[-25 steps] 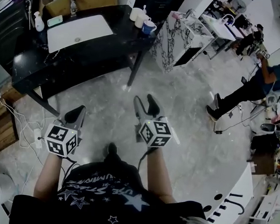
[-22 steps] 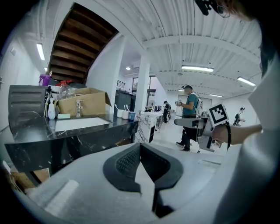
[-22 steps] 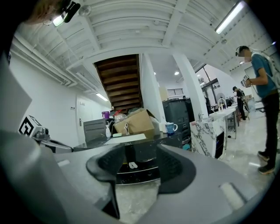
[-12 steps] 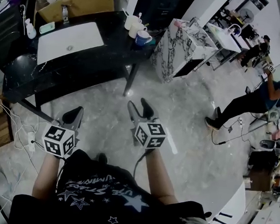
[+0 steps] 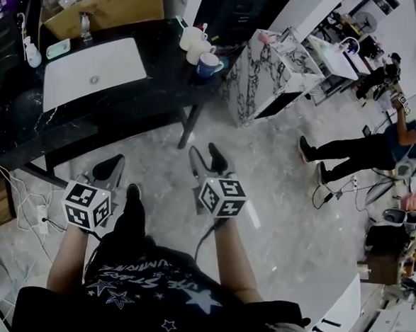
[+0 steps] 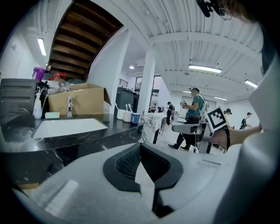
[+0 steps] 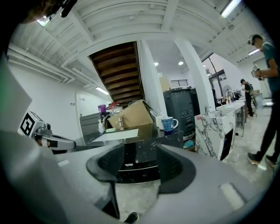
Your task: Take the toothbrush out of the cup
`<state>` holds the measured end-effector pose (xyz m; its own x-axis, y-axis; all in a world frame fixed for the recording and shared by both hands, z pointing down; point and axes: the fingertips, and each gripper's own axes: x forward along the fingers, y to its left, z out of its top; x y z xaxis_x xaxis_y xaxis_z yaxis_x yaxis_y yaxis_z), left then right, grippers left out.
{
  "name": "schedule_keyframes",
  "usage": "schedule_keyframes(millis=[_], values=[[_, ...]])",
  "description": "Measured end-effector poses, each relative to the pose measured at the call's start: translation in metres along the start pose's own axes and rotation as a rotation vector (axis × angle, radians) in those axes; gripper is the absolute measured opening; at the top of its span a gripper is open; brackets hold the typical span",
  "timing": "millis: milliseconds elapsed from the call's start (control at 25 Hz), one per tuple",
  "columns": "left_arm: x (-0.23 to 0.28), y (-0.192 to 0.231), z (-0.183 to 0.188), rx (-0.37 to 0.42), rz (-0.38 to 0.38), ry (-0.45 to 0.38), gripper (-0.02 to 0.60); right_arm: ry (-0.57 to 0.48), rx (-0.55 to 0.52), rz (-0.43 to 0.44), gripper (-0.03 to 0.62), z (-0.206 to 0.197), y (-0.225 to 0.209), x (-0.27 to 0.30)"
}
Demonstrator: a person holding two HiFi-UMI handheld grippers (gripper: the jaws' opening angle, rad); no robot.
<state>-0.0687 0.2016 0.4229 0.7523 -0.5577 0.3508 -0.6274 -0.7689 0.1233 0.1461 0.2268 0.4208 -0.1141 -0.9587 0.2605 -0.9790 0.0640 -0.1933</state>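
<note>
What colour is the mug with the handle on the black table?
The mug is blue. The right gripper view shows it best.

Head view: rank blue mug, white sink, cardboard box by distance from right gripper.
From the right gripper:
1. Blue mug, right end of the table.
2. White sink, mid-table, further left.
3. Cardboard box, at the back, behind the sink.

Head view steeply down, standing height; gripper views low, level, both facing black table.
</note>
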Motion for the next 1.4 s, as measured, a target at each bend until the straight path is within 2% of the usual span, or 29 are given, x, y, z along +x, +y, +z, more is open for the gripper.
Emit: schedule_keyframes(millis=[200, 520, 800, 1080, 1240, 1400], values=[[0.045, 0.036, 0.017, -0.005, -0.025, -0.012, 0.009, 0.022, -0.016, -0.029, 0.233, 0.013, -0.019, 0.044], [0.121, 0.11, 0.071, 0.003, -0.055, -0.03, 0.009, 0.008, -0.011, -0.097, 0.233, 0.065, -0.056, 0.135], [0.17, 0.16, 0.098, 0.004, -0.09, -0.022, 0.009, 0.021, -0.009, -0.138, 0.233, 0.098, -0.07, 0.197], [0.209, 0.192, 0.117, 0.018, -0.114, -0.024, 0.009, -0.001, -0.099, -0.208, 0.233, 0.136, -0.092, 0.239], [0.222, 0.199, 0.124, 0.027, -0.12, -0.02, 0.009, 0.046, -0.158, -0.221, 0.233, 0.149, -0.106, 0.259], [0.229, 0.201, 0.127, 0.02, -0.1, -0.013, 0.009, 0.099, -0.234, -0.196, 0.23, 0.158, -0.117, 0.278]])
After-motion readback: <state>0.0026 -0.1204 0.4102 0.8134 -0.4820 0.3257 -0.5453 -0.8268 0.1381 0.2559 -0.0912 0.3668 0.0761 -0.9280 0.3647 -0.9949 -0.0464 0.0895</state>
